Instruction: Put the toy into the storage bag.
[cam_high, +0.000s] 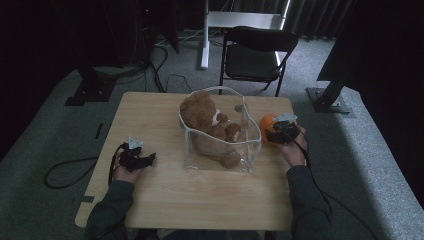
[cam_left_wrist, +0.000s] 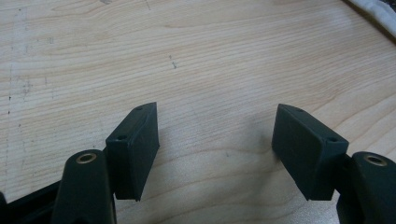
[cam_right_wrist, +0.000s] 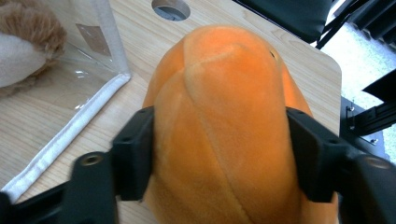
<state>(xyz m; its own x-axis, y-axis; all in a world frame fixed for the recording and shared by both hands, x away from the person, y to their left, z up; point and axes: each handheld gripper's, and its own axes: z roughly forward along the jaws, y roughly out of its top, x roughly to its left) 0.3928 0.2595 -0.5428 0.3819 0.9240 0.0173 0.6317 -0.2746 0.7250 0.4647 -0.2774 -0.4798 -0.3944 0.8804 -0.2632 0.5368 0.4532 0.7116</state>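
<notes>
Jaws of our right gripper pressed both sides of the round orange plush toy; our left gripper stood wide open, with bare wooden table between its jaws.

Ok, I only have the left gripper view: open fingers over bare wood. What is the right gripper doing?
Observer: The right gripper has its fingers against both sides of an orange plush toy.
Operator: Anything else around?
Observer: A clear bag stands mid-table with a brown teddy bear inside.
Operator: And where does mine sit?
Observer: The left gripper is near the left edge of the table, apart from the bag.
</notes>
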